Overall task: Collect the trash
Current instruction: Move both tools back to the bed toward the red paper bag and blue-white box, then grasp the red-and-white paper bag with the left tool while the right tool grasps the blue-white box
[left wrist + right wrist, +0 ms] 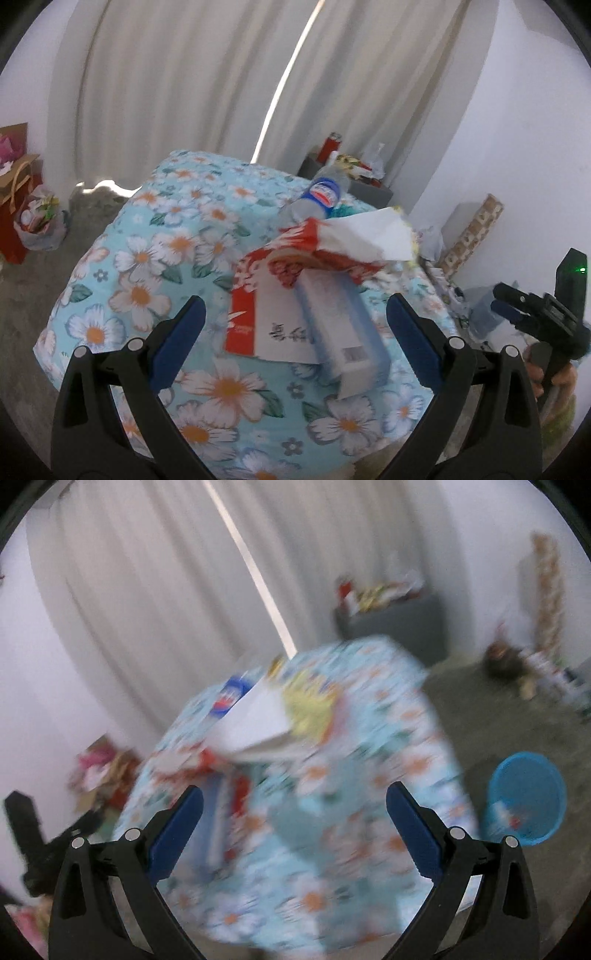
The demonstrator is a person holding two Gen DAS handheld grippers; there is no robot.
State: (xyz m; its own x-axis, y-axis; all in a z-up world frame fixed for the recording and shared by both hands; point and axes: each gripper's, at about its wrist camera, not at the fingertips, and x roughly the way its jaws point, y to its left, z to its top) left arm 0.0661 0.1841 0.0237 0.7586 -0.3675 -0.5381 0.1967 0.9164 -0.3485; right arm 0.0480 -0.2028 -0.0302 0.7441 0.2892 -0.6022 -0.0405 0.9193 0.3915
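Jaws of both the left gripper [295,332] and right gripper [295,819] gape empty above crumpled red-and-white wrappers [295,254].

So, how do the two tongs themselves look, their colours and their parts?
Both look alike. The left tongs have two black plastic arms that spread in a V, each with a flat dark blue pad on its inner face and round silver pivot pins. The right tongs show the same. In the left view, their black body carries a small green light.
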